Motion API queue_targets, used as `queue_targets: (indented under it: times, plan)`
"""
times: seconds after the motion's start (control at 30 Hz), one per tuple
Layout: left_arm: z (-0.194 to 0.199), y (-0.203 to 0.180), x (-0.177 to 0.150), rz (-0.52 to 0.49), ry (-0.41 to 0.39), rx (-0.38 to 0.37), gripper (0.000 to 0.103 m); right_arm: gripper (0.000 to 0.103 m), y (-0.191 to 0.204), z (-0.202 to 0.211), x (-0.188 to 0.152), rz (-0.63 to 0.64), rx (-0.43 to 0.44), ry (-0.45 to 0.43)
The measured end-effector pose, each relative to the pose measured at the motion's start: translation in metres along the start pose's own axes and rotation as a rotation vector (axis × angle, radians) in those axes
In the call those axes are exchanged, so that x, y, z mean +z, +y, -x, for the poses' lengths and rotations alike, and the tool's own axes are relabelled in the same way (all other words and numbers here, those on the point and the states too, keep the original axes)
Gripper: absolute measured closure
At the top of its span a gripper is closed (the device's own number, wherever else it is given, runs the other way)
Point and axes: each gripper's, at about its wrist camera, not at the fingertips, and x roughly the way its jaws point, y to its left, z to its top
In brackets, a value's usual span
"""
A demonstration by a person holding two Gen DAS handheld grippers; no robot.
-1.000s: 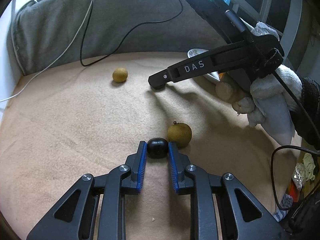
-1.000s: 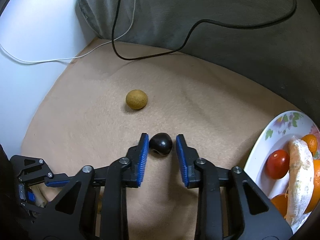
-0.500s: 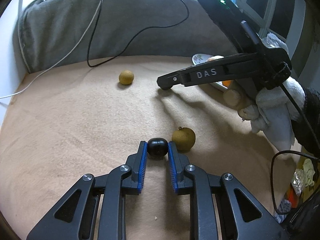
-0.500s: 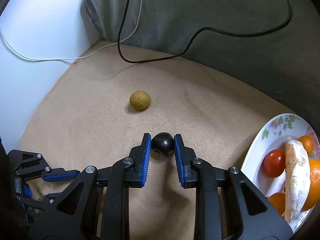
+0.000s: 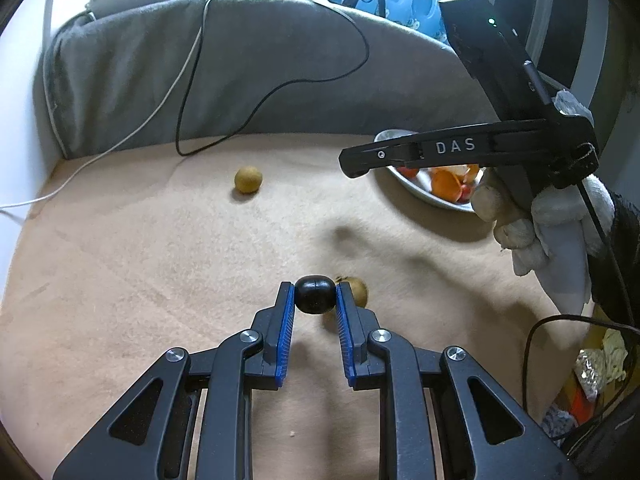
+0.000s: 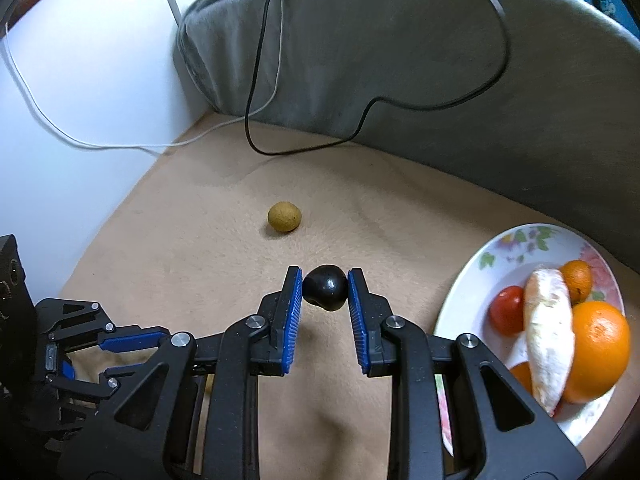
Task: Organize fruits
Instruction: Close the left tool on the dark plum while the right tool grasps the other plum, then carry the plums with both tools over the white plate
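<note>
Between blue pads: left gripper [image 5: 315, 299] clamped on 1 black fruit [image 5: 315, 294]; right gripper [image 6: 324, 293] clamped on 1 dark fruit [image 6: 325, 293], above tan blanket [image 6: 192, 216], near plate [image 6: 516, 240].

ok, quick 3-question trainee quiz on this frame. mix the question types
1. True or false: each hand-held gripper is shut on a dark round fruit.
2. Where does the floral plate sit in the right wrist view? A) far left B) right edge C) on the grey cushion
3. Fill in: apart from the two held, ___ tan round fruits lie loose on the beige cloth.

Key
1. True: left hand-held gripper holds one dark fruit, right hand-held gripper another.
2. B
3. Two: far tan fruit and near tan fruit, partly hidden behind the left one's finger.
</note>
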Motion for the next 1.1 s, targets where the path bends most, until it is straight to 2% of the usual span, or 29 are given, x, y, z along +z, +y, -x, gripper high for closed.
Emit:
queue_targets:
  times: [0.57, 1.1]
  plan:
    - [-0.011, -0.046, 0.026, -0.041, -0.052, -0.081, 0.084, 0.079, -0.045, 0.067, -0.012, -0.067, -0.03, -0.101]
    - [-0.044, -0.09, 0.052, -0.079, -0.059, -0.16, 0.084, 0.079, -0.106, 0.098, -0.013, -0.169, -0.074, -0.158]
